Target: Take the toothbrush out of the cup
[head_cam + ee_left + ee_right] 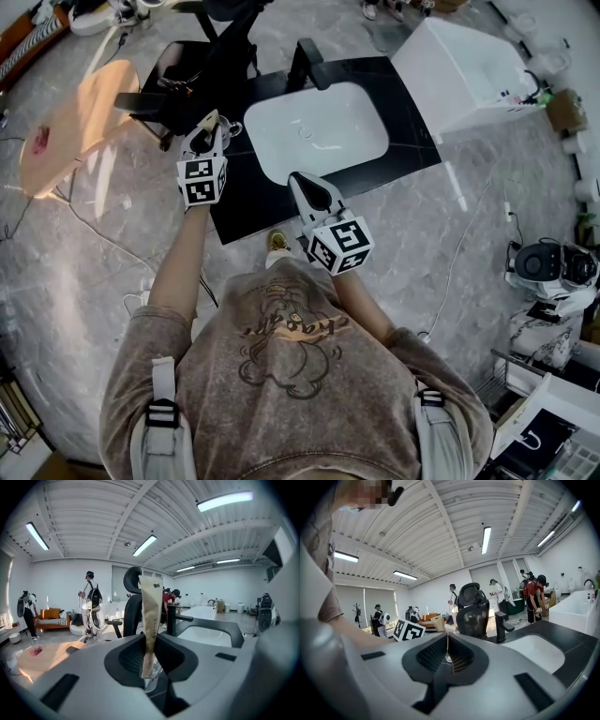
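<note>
Beige paper is wrapped around the toothbrush (151, 616), which is clamped upright by the left gripper (150, 641). Its lower end is seen at the clear cup (153, 678), just below the jaws. Farther right, the white sink (206, 637) is seen. The right gripper (447, 654) is closed, empty.

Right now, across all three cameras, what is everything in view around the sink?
toothbrush: one, beige paper wrapper, upright between the left fingers
cup: one, clear, at the countertop's left end, below the toothbrush
countertop: one, black, in front of the person
sink basin: one, white, set in the countertop
faucet: one, black, behind the basin
office chair: one, black, beyond the countertop's left end
round table: one, wooden, left of the chair
tub: one, white, right of the countertop
left gripper: one, grey, shut on the toothbrush
right gripper: one, grey, shut and empty, at the countertop's near edge
</note>
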Available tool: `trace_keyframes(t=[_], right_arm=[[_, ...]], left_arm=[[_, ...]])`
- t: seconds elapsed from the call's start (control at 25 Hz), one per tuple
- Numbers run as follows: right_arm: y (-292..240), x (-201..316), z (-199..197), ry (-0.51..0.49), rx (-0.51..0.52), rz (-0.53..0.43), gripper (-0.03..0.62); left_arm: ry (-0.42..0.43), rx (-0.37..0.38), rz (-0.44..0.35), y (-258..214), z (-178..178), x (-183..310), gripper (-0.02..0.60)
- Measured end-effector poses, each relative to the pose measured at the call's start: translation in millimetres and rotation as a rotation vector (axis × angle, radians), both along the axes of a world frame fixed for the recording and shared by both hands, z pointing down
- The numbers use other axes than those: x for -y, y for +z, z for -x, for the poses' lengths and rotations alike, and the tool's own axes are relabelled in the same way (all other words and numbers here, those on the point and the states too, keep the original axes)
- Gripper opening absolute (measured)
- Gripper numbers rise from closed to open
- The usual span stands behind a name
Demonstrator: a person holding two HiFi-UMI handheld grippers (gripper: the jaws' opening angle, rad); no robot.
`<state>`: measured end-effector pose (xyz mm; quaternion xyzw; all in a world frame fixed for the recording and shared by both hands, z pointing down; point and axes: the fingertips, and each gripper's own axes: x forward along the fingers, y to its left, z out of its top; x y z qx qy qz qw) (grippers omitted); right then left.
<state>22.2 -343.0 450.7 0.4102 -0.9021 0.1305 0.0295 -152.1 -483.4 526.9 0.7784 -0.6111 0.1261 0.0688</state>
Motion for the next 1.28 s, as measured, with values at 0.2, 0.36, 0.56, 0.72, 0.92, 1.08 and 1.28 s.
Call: trace_keyframes(t=[0.2,0.36,0.56,0.72,0.92,1.08,1.28], right_arm=[[1,-3,1,-0.004,0.002,0.000,0.020],[2,-4,2,-0.009,0.005,0.003,0.020],[1,-5,3,-0.013,0.008,0.000,0.020],[2,-6,6,-0.017,0.010,-0.001,0.020],[3,-9,12,-0.030,0.014,0.002,0.020],[3,-12,19,-0.044,0.013,0.002,0.020],[3,-19,27,-0.059,0.009,0.001,0.020]], left_arm=[[-0.010,-0.016,-0.060,-32,4,-3,0.071],[0.001,-0.033,-0.099,-54,1,-6,0.071],[0.009,-0.057,-0.108,-65,-4,-14,0.071],[0.012,-0.059,-0.105,-68,-6,-28,0.071],[0.020,-0.087,-0.091,-69,-9,-49,0.071],[0.032,-0.101,-0.085,-70,-11,-71,0.071],[0.035,-0.134,-0.060,-63,-8,-106,0.071]])
